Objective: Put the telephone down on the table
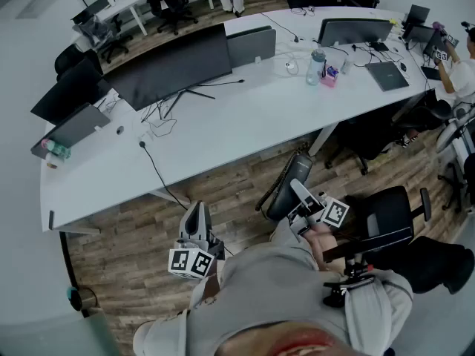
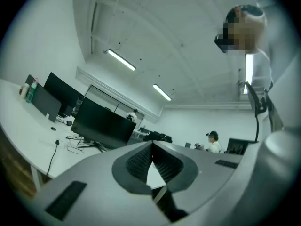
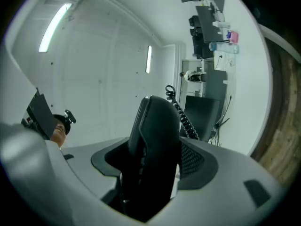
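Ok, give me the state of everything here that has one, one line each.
right gripper: shut on the telephone.
telephone: held in the air, not on the table, coiled cord trailing.
left gripper: jaws together, nothing between them.
large monitor: screen dark.
water bottle: upright on the table.

No lettering, brand, number or sign can be read anywhere. The cubes (image 1: 188, 262) on the left gripper (image 1: 197, 212) and right gripper (image 1: 297, 191) carry only black-and-white square patterns; the water bottle (image 1: 316, 67) label is too small to tell
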`<state>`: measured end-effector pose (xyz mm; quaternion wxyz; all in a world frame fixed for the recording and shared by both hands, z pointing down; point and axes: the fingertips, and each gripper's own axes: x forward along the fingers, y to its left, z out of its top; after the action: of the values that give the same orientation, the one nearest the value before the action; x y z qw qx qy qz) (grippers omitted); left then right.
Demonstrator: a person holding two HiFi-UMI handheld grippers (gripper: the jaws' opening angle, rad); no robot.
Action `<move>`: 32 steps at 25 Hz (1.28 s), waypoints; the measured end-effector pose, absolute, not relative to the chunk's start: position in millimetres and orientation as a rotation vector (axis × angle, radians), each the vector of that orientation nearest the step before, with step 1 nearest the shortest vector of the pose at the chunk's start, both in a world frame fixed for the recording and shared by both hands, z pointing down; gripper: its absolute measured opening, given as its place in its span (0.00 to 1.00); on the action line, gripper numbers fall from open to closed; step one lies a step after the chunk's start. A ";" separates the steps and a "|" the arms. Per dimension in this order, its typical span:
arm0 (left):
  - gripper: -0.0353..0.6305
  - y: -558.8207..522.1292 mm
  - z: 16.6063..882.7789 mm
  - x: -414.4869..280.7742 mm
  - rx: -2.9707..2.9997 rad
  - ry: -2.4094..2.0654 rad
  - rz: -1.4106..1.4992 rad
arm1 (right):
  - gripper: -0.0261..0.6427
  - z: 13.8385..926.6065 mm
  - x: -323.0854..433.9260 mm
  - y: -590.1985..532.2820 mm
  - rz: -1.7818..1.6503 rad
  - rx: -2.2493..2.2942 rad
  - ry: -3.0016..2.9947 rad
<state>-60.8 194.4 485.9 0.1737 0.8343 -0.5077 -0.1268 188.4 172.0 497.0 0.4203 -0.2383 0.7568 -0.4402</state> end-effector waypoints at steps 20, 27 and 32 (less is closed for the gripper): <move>0.07 298.8 428.8 -84.8 2.430 -1.336 -0.480 | 0.50 447.9 116.9 266.1 -1.072 -0.472 1.949; 0.07 316.4 437.6 -80.4 2.377 -1.496 -0.420 | 0.50 463.1 116.7 260.5 -1.070 -0.403 2.035; 0.07 324.4 426.3 -72.6 2.415 -1.587 -0.361 | 0.50 461.6 111.1 257.7 -1.082 -0.377 2.049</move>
<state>-72.6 324.4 426.3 0.1144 0.8238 -0.5413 -0.1231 111.1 257.7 461.6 0.3864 -0.1483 0.8050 -0.4250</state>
